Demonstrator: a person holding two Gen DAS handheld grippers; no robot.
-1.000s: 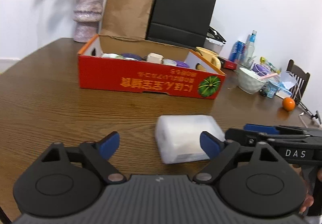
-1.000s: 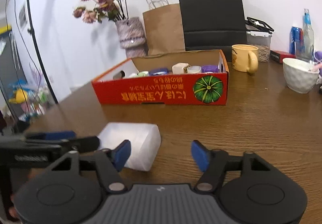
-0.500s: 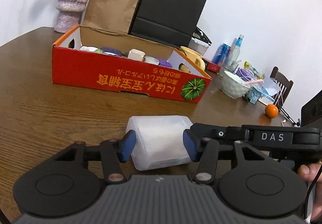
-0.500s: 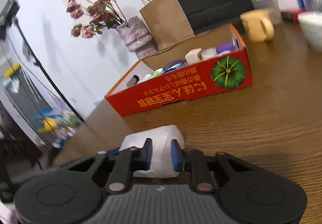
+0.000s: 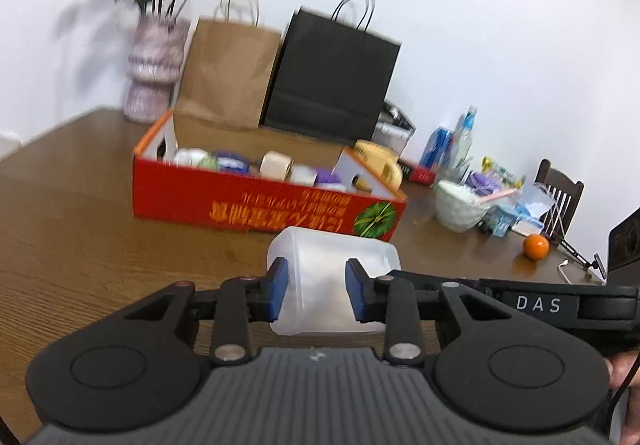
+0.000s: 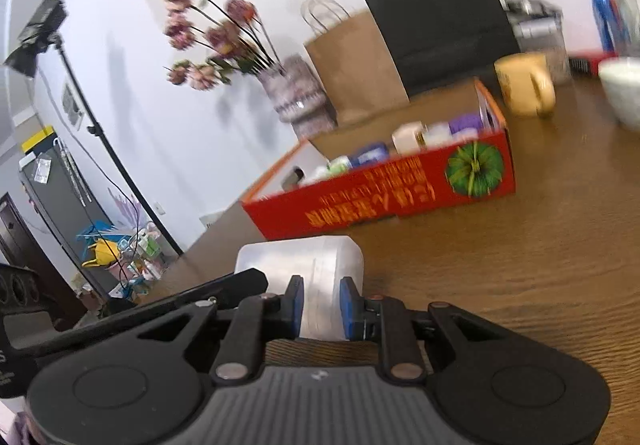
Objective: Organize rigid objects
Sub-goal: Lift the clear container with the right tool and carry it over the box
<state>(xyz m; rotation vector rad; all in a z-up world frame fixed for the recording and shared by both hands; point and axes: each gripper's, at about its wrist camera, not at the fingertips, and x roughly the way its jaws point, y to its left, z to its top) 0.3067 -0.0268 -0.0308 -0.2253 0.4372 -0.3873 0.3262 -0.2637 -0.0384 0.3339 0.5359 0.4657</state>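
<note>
A translucent white plastic container [image 5: 328,265] lies on its side, low over the wooden table [image 5: 80,245]; whether it touches the wood I cannot tell. My left gripper [image 5: 314,285] is closing tight on its near end, blue pads pressing both sides. From the right, my right gripper [image 6: 320,305] is shut on the same container [image 6: 304,257]; its black body [image 5: 520,301] crosses the left wrist view. Behind the container stands the red cardboard box [image 5: 240,205] with several small jars and tape rolls inside, also in the right wrist view [image 6: 380,201].
Against the wall stand a vase of flowers [image 5: 154,73], a brown paper bag [image 5: 232,77] and a black bag [image 5: 332,77]. A yellow mug [image 5: 378,167], white bowl [image 5: 456,205], bottles [image 5: 452,145] and an orange [image 5: 536,247] crowd the right. A chair [image 5: 558,193] stands beyond.
Both grippers went from open beside the container to shut on it, the right first, then the left. Both views have tipped upward and the right view has rolled.
</note>
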